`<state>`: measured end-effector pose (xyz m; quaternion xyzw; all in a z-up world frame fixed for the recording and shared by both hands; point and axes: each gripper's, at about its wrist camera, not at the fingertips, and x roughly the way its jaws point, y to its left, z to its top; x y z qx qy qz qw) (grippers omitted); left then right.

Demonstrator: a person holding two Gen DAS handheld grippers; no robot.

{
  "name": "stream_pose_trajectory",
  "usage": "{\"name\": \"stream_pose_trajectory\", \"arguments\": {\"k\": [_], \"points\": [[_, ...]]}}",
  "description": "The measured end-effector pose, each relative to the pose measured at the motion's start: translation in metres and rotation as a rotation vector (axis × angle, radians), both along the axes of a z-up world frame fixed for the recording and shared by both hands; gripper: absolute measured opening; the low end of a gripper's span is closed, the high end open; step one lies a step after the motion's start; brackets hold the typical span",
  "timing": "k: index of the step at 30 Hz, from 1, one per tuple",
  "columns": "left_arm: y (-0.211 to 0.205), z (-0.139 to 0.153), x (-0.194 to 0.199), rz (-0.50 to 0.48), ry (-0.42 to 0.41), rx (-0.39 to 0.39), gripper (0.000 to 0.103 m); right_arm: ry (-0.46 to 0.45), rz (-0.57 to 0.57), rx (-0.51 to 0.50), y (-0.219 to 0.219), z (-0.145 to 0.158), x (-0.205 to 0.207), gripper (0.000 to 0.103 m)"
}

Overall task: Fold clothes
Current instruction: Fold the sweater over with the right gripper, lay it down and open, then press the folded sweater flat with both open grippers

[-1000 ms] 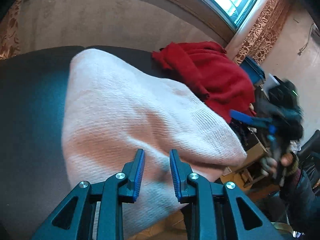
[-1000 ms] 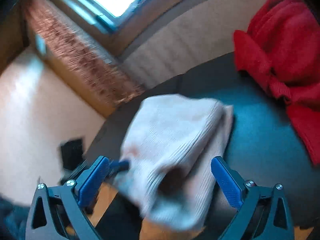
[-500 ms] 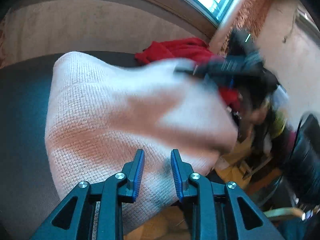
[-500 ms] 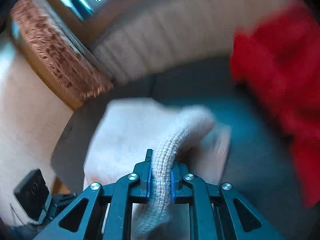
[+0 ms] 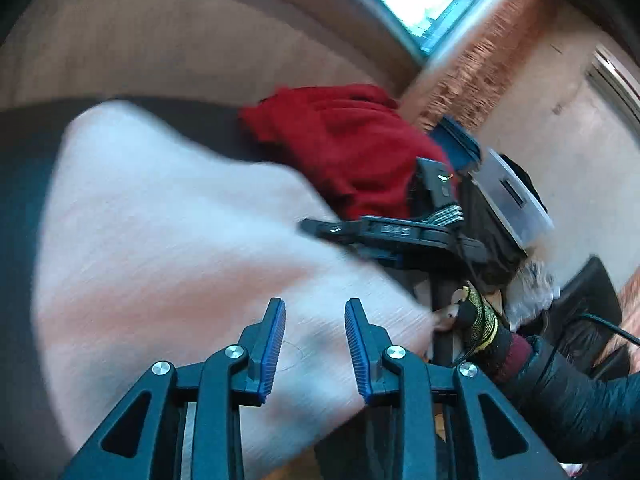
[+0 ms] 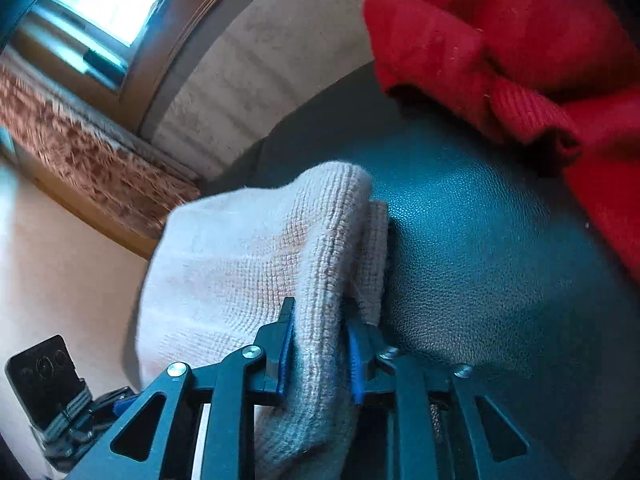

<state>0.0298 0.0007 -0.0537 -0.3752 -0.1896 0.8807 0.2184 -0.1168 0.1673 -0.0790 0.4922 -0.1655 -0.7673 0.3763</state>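
A cream knitted garment (image 5: 172, 236) lies on a dark teal leather surface (image 5: 20, 184). My left gripper (image 5: 315, 344) hovers over the garment's near edge with its jaws a narrow gap apart and nothing clamped between them. My right gripper (image 6: 320, 344) is shut on a thick fold of the same garment (image 6: 248, 256) and holds it raised off the dark surface (image 6: 480, 260). The right gripper also shows in the left wrist view (image 5: 384, 232) at the garment's right edge.
A red knitted garment (image 5: 348, 140) lies heaped at the back right; it also shows in the right wrist view (image 6: 520, 52). Beyond the surface's right edge are a blue-lidded box (image 5: 460, 140), a clear plastic box (image 5: 516, 200) and clutter. A wall and window stand behind.
My right gripper went from wide open to shut on the cream garment's fold a second ago, and now holds it steadier and raised. My left gripper has stayed over the near edge.
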Motion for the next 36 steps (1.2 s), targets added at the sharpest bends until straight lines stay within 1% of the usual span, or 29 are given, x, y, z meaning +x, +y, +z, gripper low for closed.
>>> {"name": "stream_pose_trajectory", "arguments": {"k": [1, 2, 4, 5, 8, 10, 12, 14, 15, 16, 17, 18, 20, 22, 23, 24, 26, 27, 28, 29, 30, 31, 34, 36], "points": [[0.012, -0.001, -0.003, -0.035, -0.002, -0.02, 0.03, 0.022, -0.006, 0.027, 0.001, 0.006, 0.001, 0.042], [0.024, -0.001, -0.005, -0.07, -0.004, -0.039, 0.03, 0.061, -0.013, 0.058, 0.004, 0.015, 0.003, 0.046], [0.046, -0.007, -0.004, -0.126, -0.011, -0.08, 0.03, 0.148, -0.008, 0.053, 0.013, 0.04, 0.014, 0.048], [0.054, -0.012, -0.003, -0.145, -0.019, -0.088, 0.03, 0.178, 0.012, 0.032, 0.014, 0.052, 0.02, 0.048], [0.072, -0.027, 0.0, -0.176, -0.05, -0.109, 0.03, 0.208, 0.104, 0.0, 0.007, 0.069, 0.034, 0.048], [0.081, -0.04, 0.003, -0.18, -0.065, -0.14, 0.031, 0.186, 0.187, -0.014, -0.005, 0.067, 0.041, 0.048], [0.083, -0.045, 0.006, -0.173, -0.048, -0.135, 0.031, 0.138, 0.24, 0.005, -0.005, 0.049, 0.045, 0.048], [0.085, -0.047, 0.009, -0.164, -0.035, -0.158, 0.03, 0.075, 0.254, 0.061, -0.008, 0.021, 0.041, 0.043], [0.088, -0.046, 0.012, -0.16, -0.023, -0.183, 0.03, 0.106, 0.254, 0.061, -0.005, 0.014, 0.041, 0.028], [0.09, -0.045, 0.015, -0.161, -0.017, -0.204, 0.03, 0.13, 0.252, 0.059, -0.002, 0.008, 0.042, 0.023], [0.09, -0.042, 0.018, -0.162, -0.013, -0.217, 0.03, 0.116, 0.238, 0.04, 0.003, 0.006, 0.039, 0.021], [0.086, -0.038, 0.022, -0.156, -0.012, -0.213, 0.03, 0.105, 0.226, 0.025, 0.007, 0.006, 0.036, 0.02], [0.068, -0.028, 0.032, -0.119, -0.002, -0.188, 0.031, 0.12, 0.221, 0.047, 0.01, 0.009, 0.035, 0.019], [0.039, -0.013, 0.043, -0.043, 0.031, -0.185, 0.031, 0.132, 0.23, 0.098, 0.011, 0.016, 0.038, 0.021], [0.023, -0.005, 0.046, 0.0, 0.051, -0.188, 0.031, 0.133, 0.226, 0.122, 0.013, 0.021, 0.039, 0.023], [0.002, 0.004, 0.048, 0.054, 0.072, -0.187, 0.031, 0.156, 0.219, 0.132, 0.011, 0.033, 0.039, 0.024], [-0.038, 0.02, 0.043, 0.156, 0.107, -0.166, 0.031, 0.202, 0.204, 0.151, 0.005, 0.055, 0.04, 0.035], [-0.06, 0.027, 0.039, 0.211, 0.119, -0.151, 0.031, 0.224, 0.197, 0.154, 0.002, 0.067, 0.041, 0.05], [-0.076, 0.033, 0.035, 0.257, 0.128, -0.143, 0.031, 0.24, 0.19, 0.115, -0.005, 0.082, 0.041, 0.063], [-0.09, 0.037, 0.027, 0.292, 0.133, -0.137, 0.031, 0.249, 0.184, 0.088, -0.011, 0.092, 0.041, 0.068], [-0.105, 0.041, 0.017, 0.325, 0.137, -0.13, 0.031, 0.257, 0.175, 0.068, -0.025, 0.099, 0.038, 0.071], [-0.116, 0.042, 0.007, 0.35, 0.137, -0.125, 0.031, 0.262, 0.164, 0.051, -0.038, 0.105, 0.035, 0.071], [-0.122, 0.04, -0.023, 0.387, 0.119, -0.135, 0.031, 0.235, 0.095, 0.062, -0.075, 0.095, 0.015, 0.074], [-0.122, 0.032, -0.039, 0.389, 0.091, -0.136, 0.032, 0.213, 0.039, 0.102, -0.084, 0.074, 0.003, 0.077]]}}
